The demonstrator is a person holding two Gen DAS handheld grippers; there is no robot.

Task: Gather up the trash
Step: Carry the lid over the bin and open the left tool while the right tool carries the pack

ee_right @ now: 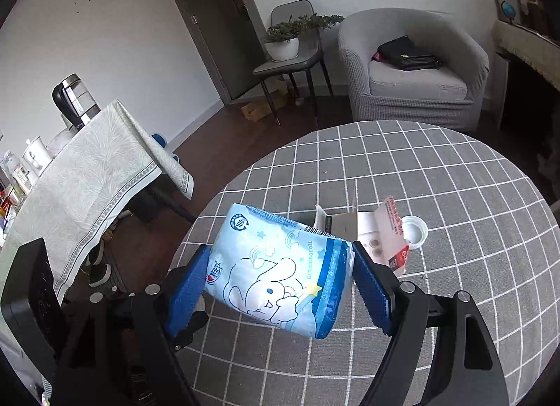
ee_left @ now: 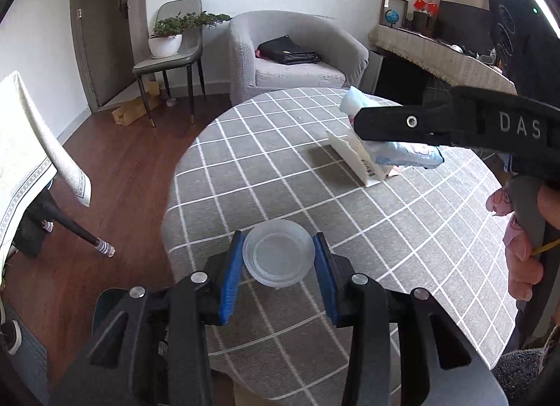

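My left gripper (ee_left: 278,259) is shut on a clear plastic lid (ee_left: 279,252), held between its blue pads above the near edge of the round table (ee_left: 280,168). My right gripper (ee_right: 280,280) is shut on a light blue tissue pack (ee_right: 280,266) with a cartoon print, held above the table; the pack also shows in the left wrist view (ee_left: 402,154), behind the right gripper's black body. A flattened white and red cardboard box (ee_right: 385,234) lies on the table beyond the pack, also seen in the left wrist view (ee_left: 353,154). A small white cap (ee_right: 414,231) lies beside the box.
The table has a grey checked cloth. A grey armchair (ee_left: 290,56) with a black bag (ee_left: 287,50) stands behind it. A chair with a potted plant (ee_left: 171,35) is by the door. A side table with a pale cloth (ee_right: 87,175) stands left. The floor is dark wood.
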